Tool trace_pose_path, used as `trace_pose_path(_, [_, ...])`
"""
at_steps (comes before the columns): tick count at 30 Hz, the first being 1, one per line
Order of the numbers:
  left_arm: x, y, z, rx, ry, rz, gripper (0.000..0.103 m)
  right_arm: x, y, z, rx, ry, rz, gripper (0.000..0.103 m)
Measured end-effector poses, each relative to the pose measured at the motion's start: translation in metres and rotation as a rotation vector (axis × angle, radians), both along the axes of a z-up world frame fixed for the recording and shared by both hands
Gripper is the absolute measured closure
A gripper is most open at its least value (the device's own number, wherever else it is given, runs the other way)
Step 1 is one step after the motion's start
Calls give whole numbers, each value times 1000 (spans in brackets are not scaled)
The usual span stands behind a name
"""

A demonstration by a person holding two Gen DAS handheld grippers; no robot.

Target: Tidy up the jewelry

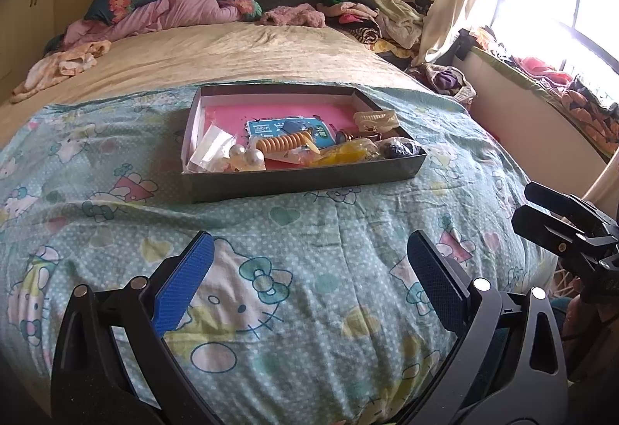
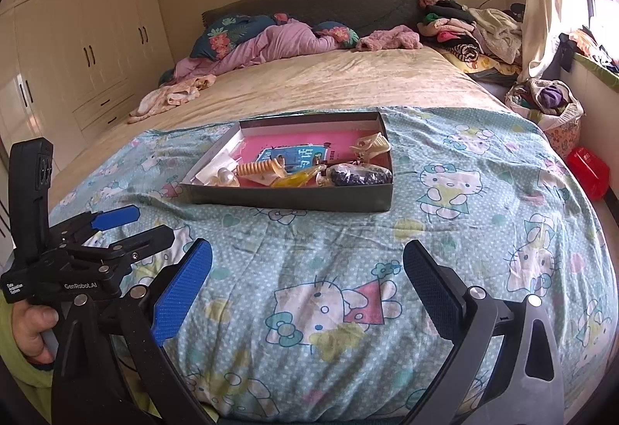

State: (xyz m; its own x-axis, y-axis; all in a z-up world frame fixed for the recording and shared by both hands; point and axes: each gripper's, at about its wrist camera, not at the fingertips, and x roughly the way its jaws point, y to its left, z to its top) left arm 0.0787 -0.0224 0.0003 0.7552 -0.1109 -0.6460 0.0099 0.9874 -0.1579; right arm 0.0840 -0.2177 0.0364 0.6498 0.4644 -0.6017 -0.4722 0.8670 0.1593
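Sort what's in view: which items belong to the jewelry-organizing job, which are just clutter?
Job:
- shallow box
- pearl pieces
- orange coil band
- yellow piece
- dark bead bundle
- cream hair claw
- left gripper, right gripper, both open and empty

Lying about:
- clothes pile
- pillows
- laundry basket
- red bag

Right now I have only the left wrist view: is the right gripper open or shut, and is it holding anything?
Observer: Open. In the right wrist view the right gripper has its fingers wide apart above the quilt, with nothing between them.
Operator: What holds the gripper I'm looking along?
Observer: A hand in a green sleeve grips the handle of the left gripper, low at the left edge of the right wrist view.
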Motion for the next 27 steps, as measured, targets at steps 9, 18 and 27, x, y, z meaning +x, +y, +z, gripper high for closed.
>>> trace_pose_path(9, [-4, 2, 4, 10, -7, 16, 10, 0, 1, 1, -4, 0, 4, 5])
trace_pose_path(18, [-6, 1, 5, 32, 2, 29, 10, -5, 5, 2, -11, -2, 14, 4])
trace_pose_path(27, [-6, 2, 6, 33, 1, 30, 10, -6, 8, 2, -15, 0, 17, 4])
